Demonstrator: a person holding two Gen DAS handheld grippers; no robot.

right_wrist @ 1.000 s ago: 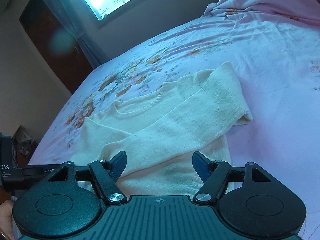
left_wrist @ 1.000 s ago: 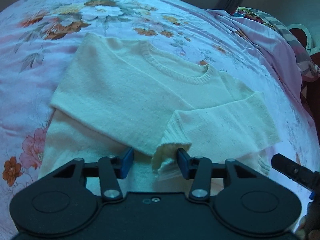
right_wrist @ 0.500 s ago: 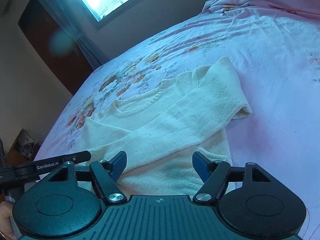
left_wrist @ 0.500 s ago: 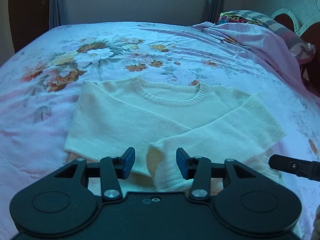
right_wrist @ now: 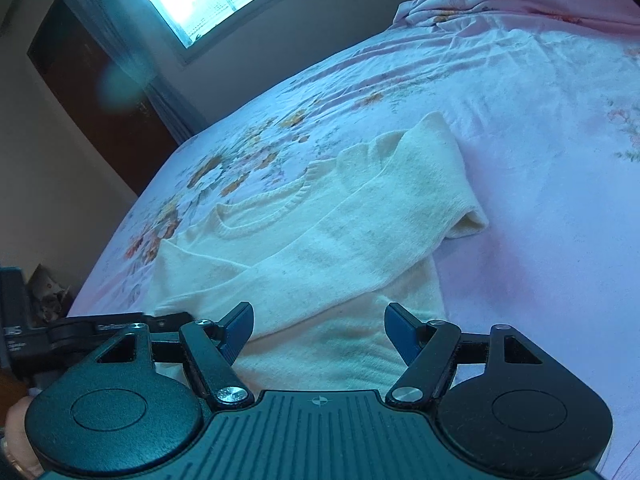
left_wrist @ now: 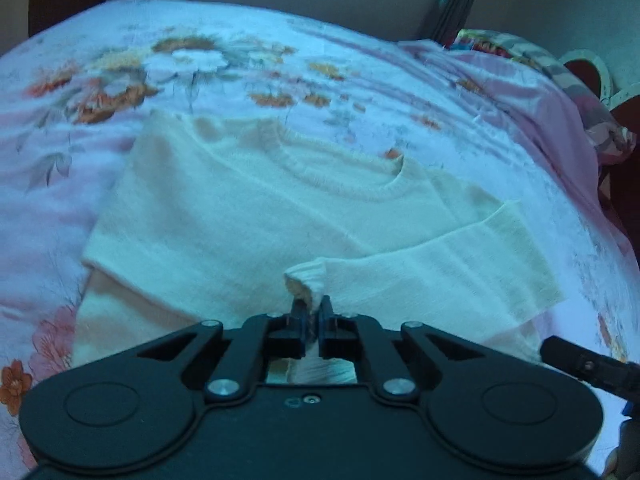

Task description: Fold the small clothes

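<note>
Left claw (left_wrist: 311,307) is pinched tight on the ribbed cuff (left_wrist: 306,280) of the cream knitted sweater (left_wrist: 248,216), its blue pads meeting on the fabric at the cuff's near edge. That sweater lies flat, front up, on the pink floral bedsheet (left_wrist: 80,184), neckline toward the far wall and hem toward the person.

From the cuff, the held sleeve (left_wrist: 432,268) runs away to the right of the left claw and bends back at the sweater's right side, so its long axis lies across the body, roughly parallel to the hem. In my judgement the coming move turns on this: the cuff can be carried along that axis, further left over the chest, without dragging the body.

Right claw (right_wrist: 319,330) stands wide with nothing between its pads, hovering over the hem just right of the sleeve's fold. It is the nearer one to that side of the hem; the left claw is the nearer to the cuff.

Hard to make out: the left wrist view is smeared by blur, so how much of the cuff is caught is uncertain. The hem nearest the person is hidden behind both claw bodies, and the other sleeve's cuff cannot be seen.
</note>
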